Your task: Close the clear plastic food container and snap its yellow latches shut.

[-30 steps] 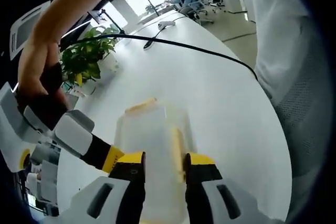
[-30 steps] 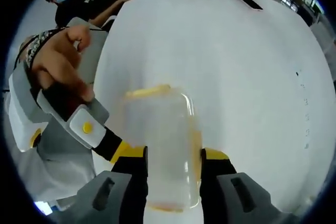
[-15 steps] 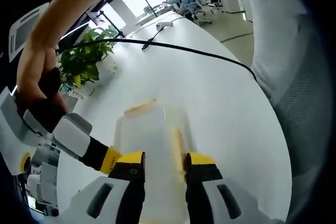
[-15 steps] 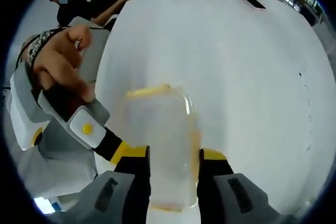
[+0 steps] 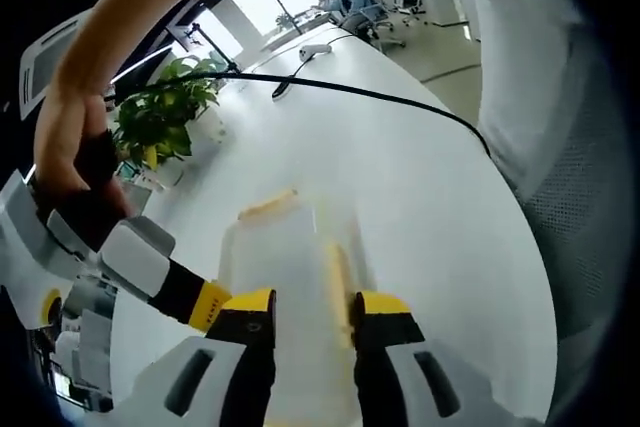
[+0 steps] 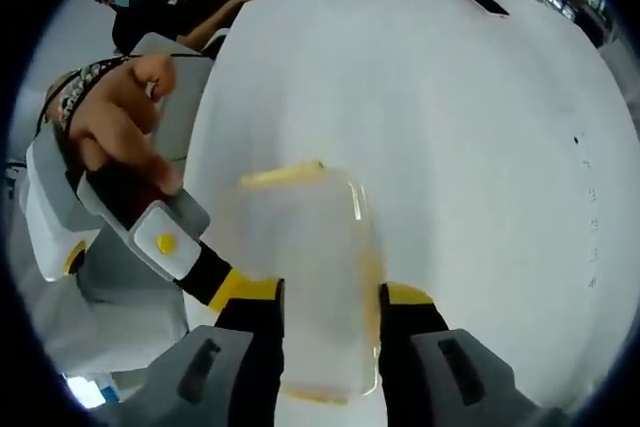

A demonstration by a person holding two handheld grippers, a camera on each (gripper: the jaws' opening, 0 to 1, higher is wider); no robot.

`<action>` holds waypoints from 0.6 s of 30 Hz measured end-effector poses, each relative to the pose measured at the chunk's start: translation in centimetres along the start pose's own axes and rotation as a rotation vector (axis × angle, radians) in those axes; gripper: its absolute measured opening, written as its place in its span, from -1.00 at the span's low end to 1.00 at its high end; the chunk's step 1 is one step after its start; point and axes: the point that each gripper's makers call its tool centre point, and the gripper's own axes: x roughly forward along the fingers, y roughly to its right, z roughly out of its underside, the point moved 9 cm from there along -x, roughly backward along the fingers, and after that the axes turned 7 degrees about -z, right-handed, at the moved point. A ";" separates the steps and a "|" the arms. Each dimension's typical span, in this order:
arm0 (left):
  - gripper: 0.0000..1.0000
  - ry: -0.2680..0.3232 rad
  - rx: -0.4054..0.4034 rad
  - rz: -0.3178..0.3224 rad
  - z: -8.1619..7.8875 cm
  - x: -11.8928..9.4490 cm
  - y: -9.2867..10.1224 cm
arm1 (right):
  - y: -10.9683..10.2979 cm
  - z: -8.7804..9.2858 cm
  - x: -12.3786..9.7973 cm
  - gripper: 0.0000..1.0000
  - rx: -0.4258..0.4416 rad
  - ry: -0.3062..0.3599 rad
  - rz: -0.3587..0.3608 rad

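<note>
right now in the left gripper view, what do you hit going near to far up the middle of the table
black and yellow left claw → clear plastic food container with its yellow latch at the far end → thin black cable crossing the white table → small white device at the cable's far end

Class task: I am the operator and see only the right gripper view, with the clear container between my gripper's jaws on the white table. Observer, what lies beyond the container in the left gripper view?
Observer: A black cable runs across the table beyond the clear container.
Operator: Anything green near it?
Observer: Yes, a leafy plant stands at the table's edge, at the upper left of that view.
Operator: And the left gripper's jaws?
Observer: The left gripper has its jaws apart, one on either side of the container's near end.
</note>
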 end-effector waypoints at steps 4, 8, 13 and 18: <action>-0.53 0.036 -0.072 -0.014 0.2 0.0 0.0 | -0.1 -0.1 -0.1 -0.32 -0.006 0.006 0.031; -0.53 0.047 -0.105 -0.009 0.2 0.0 -0.2 | -0.2 0.1 -0.2 -0.32 -0.007 0.020 0.051; -0.10 0.039 -0.332 0.071 -0.2 -0.4 0.5 | -0.1 0.3 -0.3 -0.26 0.030 0.086 0.083; -0.06 -0.023 -0.312 0.033 1.0 -1.4 0.0 | 0.4 1.4 -1.1 -0.10 -0.017 0.072 0.140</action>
